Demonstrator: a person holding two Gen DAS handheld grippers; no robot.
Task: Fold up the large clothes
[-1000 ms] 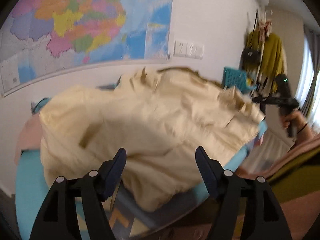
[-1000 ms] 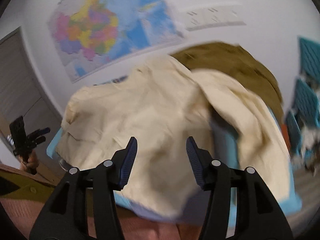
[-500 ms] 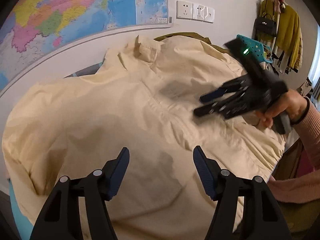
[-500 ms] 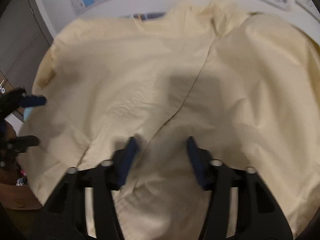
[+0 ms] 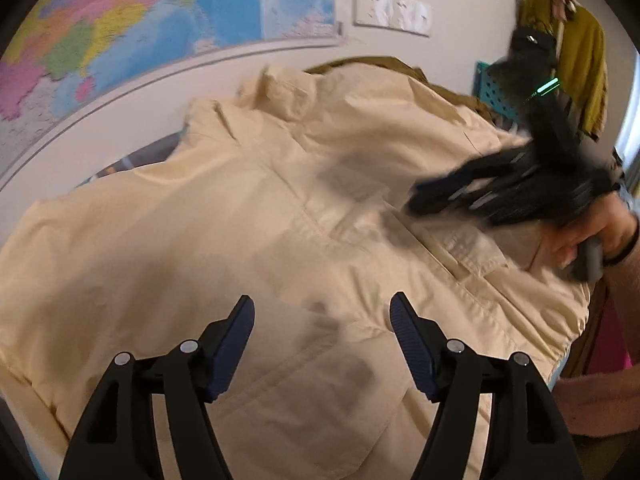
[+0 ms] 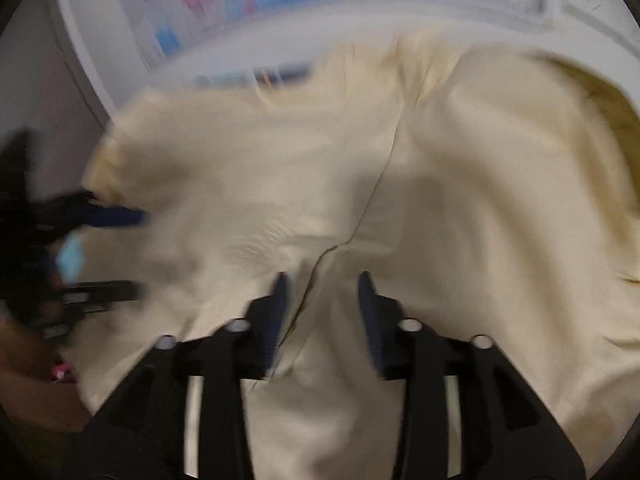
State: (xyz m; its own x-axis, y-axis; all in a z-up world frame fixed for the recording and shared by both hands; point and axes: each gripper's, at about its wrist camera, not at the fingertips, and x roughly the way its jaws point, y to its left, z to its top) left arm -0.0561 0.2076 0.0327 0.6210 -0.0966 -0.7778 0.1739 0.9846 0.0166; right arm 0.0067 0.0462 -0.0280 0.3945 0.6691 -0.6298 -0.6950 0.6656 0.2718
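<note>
Presently: cream jacket (image 5: 248, 240) spread face up across the table, collar toward the wall map (image 5: 132, 28), olive garment (image 5: 384, 65) beneath its far edge. Left gripper (image 5: 322, 318) poised over the hem, jaws wide, holding nothing. Right gripper (image 6: 322, 292) over the front placket, jaws apart, blurred. Wall sockets (image 5: 392, 10) above.
</note>
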